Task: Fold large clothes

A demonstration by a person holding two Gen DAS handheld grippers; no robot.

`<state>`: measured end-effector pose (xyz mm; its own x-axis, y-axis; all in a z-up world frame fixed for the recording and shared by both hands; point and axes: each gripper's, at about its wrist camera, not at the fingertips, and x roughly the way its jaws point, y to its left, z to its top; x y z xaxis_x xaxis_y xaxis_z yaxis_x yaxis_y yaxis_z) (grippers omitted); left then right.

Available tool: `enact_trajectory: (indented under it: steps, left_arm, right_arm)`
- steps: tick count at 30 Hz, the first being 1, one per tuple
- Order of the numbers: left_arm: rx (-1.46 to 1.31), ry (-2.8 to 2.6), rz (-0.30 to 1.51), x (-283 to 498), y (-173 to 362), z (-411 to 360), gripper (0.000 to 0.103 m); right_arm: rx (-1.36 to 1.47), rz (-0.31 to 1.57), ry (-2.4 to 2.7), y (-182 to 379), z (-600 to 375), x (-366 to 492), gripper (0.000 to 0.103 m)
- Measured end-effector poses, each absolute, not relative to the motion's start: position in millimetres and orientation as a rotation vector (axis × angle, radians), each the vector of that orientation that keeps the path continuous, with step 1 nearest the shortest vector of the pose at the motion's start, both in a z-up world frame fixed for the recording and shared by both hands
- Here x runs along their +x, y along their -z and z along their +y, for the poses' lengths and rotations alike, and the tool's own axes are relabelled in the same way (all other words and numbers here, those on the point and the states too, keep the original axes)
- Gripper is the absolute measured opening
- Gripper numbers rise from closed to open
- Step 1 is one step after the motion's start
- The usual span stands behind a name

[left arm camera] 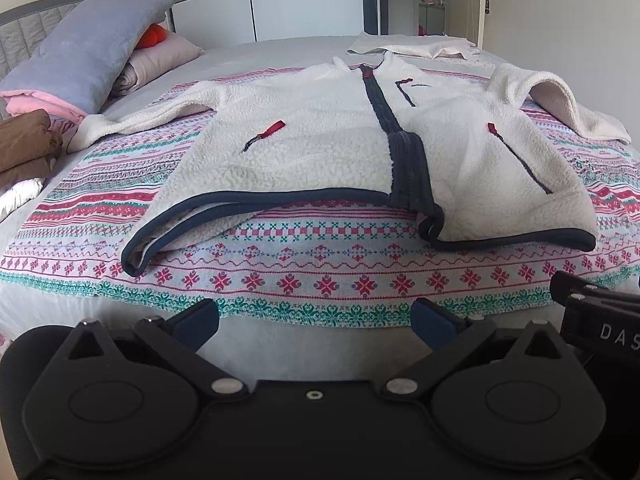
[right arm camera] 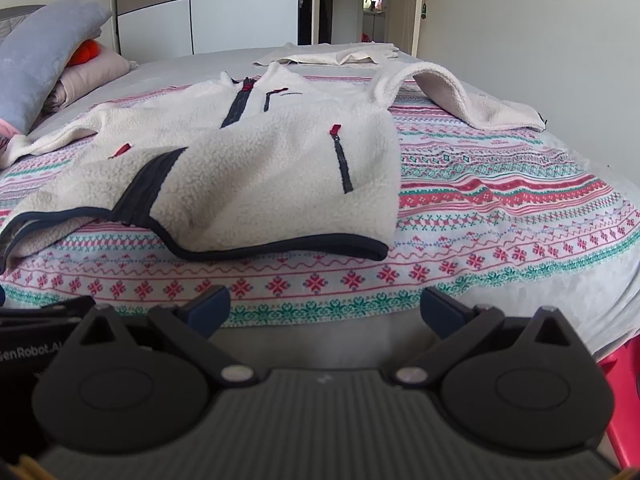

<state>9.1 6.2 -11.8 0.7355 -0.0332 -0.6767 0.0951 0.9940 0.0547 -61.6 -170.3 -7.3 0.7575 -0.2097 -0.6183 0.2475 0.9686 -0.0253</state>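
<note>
Bed (left arm camera: 280, 56) carries patterned blanket (left arm camera: 320, 280); fleece jacket (left arm camera: 320, 148) lies flat on it, front up, sleeves out to both sides. Long axis runs hem-to-collar, straight away from both grippers; hem is the nearest edge. Left hand-held gripper (left arm camera: 316, 320) and right hand-held gripper (right arm camera: 326, 306): both wide, empty, approx. equidistant from hem, L toward left corner, R toward right.

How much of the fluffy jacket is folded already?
None yet. The jacket is laid out front up on the patterned blanket, sleeves spread sideways. Both tongs, left and right, are open and empty, short of its hem. Folding the sleeves and body is all still to do.
</note>
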Motion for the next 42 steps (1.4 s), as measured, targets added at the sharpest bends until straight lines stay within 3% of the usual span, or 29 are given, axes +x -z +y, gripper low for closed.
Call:
enact_trajectory:
  steps: [42]
  left_arm:
    - [0.090, 0.072, 0.752, 11.8, 15.4, 5.7, 0.103]
  right_arm:
    - [0.053, 0.674, 0.247, 9.8, -168.0, -60.0, 0.103]
